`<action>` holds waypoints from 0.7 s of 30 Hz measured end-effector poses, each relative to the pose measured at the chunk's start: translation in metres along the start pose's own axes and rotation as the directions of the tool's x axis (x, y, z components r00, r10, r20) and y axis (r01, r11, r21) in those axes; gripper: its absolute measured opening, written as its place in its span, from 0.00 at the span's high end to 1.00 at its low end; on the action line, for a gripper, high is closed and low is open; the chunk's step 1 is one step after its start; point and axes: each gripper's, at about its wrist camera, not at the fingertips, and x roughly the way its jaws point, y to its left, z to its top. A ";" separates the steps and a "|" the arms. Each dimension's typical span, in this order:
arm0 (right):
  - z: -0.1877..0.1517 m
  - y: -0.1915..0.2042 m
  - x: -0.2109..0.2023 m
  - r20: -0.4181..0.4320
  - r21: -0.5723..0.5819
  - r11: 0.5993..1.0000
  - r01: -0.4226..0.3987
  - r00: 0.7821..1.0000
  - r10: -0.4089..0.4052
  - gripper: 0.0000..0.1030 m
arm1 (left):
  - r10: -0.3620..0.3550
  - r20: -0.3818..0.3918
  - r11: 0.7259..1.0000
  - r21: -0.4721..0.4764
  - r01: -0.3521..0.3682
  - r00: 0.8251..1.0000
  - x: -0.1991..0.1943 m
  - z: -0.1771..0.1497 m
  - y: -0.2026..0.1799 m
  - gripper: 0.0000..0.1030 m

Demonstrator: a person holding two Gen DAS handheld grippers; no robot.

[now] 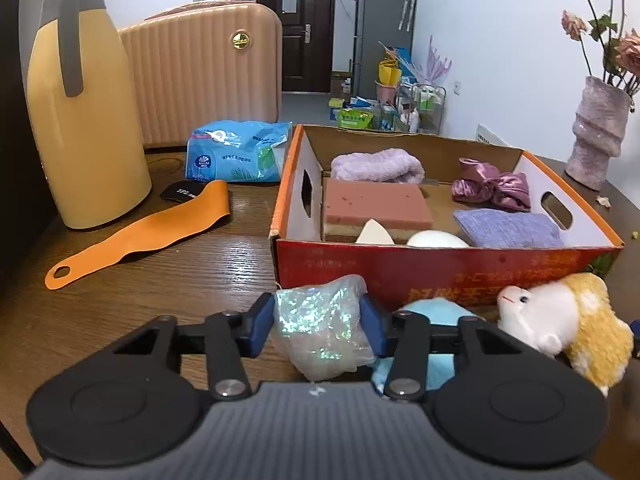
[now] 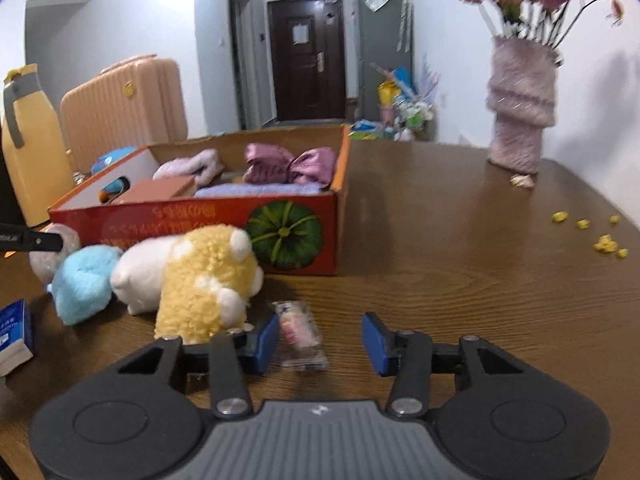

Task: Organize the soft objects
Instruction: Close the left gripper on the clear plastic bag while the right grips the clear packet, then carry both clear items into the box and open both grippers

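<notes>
Iridescent crinkly plastic, a small bag [image 1: 320, 326], is pinched between the closed-in jaws of the left gripper [image 1: 318, 326] just before the cardboard box [image 1: 440, 272], with a blue plush [image 2: 82, 282] and a yellow-and-white plush [image 2: 192, 276] crowding its right side. Six soft things lie in the box: one lilac towel [image 1: 378, 166], one satin bow [image 1: 494, 186], one sponge [image 1: 376, 206], one folded cloth [image 1: 506, 228], two white pieces. Wide apart and gripping nothing, the right gripper [image 2: 320, 344] straddles one small clear packet [image 2: 300, 334] on the table [image 2: 460, 280].
</notes>
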 end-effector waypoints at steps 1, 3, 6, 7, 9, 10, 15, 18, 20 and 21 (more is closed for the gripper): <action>-0.001 0.001 0.004 -0.007 -0.001 1.000 -0.009 1.000 0.009 0.65 | -0.005 0.000 1.000 -0.007 0.005 1.000 0.001 0.000 0.001 0.65; 0.000 0.003 0.012 -0.025 -0.007 1.000 -0.020 0.999 0.020 0.74 | -0.019 0.004 1.000 -0.013 0.019 1.000 0.002 -0.001 0.000 0.72; 0.000 0.004 0.013 -0.018 -0.007 1.000 -0.023 1.000 0.023 0.82 | -0.013 0.012 1.000 -0.006 0.013 1.000 -0.002 -0.001 -0.003 0.76; 0.001 0.003 0.013 -0.017 -0.002 1.000 -0.027 0.999 0.027 0.83 | -0.012 0.015 1.000 -0.008 0.012 1.000 -0.004 -0.001 -0.003 0.77; 0.001 0.002 0.012 -0.018 0.000 1.000 -0.024 1.000 0.024 0.84 | -0.006 0.017 1.000 -0.014 0.006 1.000 -0.009 0.000 -0.003 0.78; 0.000 0.002 0.010 -0.015 0.000 1.000 -0.018 1.000 0.018 0.84 | -0.003 0.019 1.000 -0.013 0.004 1.000 -0.013 0.001 -0.003 0.79; 0.000 0.003 -0.021 0.035 0.008 1.000 -0.006 0.999 0.005 0.84 | -0.021 0.067 1.000 -0.014 0.022 0.998 -0.051 -0.002 -0.005 0.81; 0.000 0.009 -0.050 0.080 0.006 1.000 -0.014 0.997 0.014 0.84 | -0.059 0.097 0.998 -0.002 0.059 0.994 -0.081 -0.010 -0.011 0.81; -0.002 0.017 -0.070 0.113 0.000 0.999 -0.036 0.993 0.036 0.84 | -0.084 0.108 0.996 0.004 0.084 0.991 -0.098 -0.015 -0.018 0.81; -0.002 0.024 -0.081 0.130 -0.011 0.999 -0.053 0.990 0.054 0.84 | -0.097 0.115 0.995 0.010 0.097 0.989 -0.106 -0.018 -0.022 0.81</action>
